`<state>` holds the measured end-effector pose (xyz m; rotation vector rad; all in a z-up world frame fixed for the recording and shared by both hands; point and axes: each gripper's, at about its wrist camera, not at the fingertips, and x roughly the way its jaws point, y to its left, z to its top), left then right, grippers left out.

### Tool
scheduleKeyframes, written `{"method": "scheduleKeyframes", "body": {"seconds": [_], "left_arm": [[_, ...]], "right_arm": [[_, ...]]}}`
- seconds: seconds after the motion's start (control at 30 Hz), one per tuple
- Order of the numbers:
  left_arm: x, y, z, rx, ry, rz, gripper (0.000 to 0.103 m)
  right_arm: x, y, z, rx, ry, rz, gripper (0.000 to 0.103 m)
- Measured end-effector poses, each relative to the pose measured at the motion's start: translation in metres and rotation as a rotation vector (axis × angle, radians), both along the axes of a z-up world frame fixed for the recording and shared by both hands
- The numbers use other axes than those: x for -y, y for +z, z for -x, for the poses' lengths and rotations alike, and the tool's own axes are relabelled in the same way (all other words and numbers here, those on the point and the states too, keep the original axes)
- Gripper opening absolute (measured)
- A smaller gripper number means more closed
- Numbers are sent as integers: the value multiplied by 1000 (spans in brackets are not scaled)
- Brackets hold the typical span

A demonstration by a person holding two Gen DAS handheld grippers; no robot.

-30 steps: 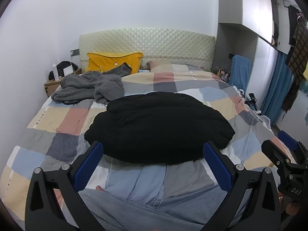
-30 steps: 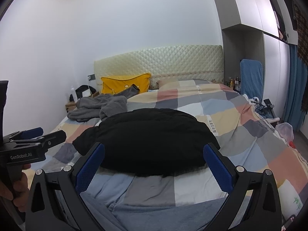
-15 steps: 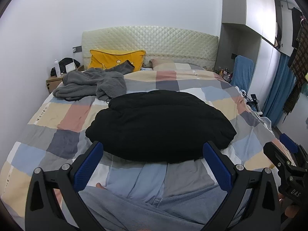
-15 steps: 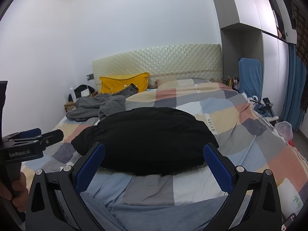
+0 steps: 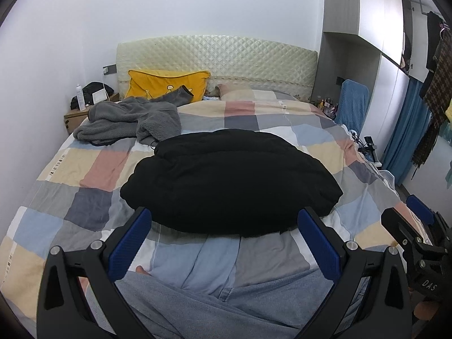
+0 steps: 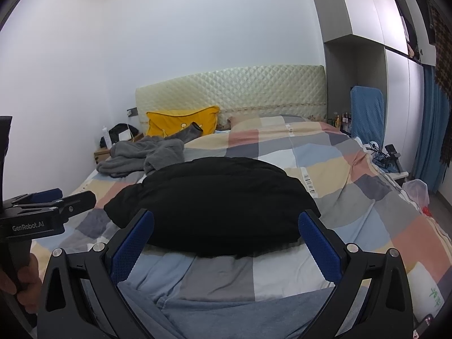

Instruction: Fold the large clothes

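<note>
Black garment (image 5: 228, 180): lay as a rounded, puffy heap at the middle of the bed, on the checked quilt (image 5: 93, 169); sleeves, collar and fastenings could not be made out in the dark mass; near edge partly hidden behind the gripper fingers in both views.
Nightstand (image 5: 74, 116): stood at far left by the wall, carrying a white bottle and a dark object too small to identify.
Grey fleece garment (image 5: 130, 121): lay crumpled on the left of the bed near the head, one sleeve resting against the yellow pillow (image 5: 166, 83); its right edge came close to the black garment, contact not clear.
Left gripper (image 5: 226, 240): blue pads spread wide, holding nothing, poised above the foot of the bed short of the black garment; seen side-on at the left edge of the right wrist view (image 6: 53, 203), where the hand on its handle was cut off by the frame.
Grey-blue fabric (image 5: 226, 305): filled the bottom of both views between the fingers; whether clothing or bedding could not be told.
Right gripper (image 6: 226, 243): pads likewise set far apart, empty, level with the garment's near edge; only partly visible at the right edge of the left wrist view (image 5: 415, 226).
Blue chair (image 6: 365, 113): stood right of the headboard, lower part hidden by the bed.
Curtain (image 5: 406, 130): blue, at far right, cut off by the lens rim.
</note>
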<state>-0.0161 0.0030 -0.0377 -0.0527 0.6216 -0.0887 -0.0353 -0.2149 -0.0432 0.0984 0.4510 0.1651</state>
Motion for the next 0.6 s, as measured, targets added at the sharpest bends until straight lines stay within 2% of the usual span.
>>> {"method": "scheduleKeyframes", "body": {"seconds": [0.6], "left_arm": [[5, 0, 2, 3, -13, 2, 103]], "right_arm": [[0, 1, 4, 10, -6, -4, 102]]}}
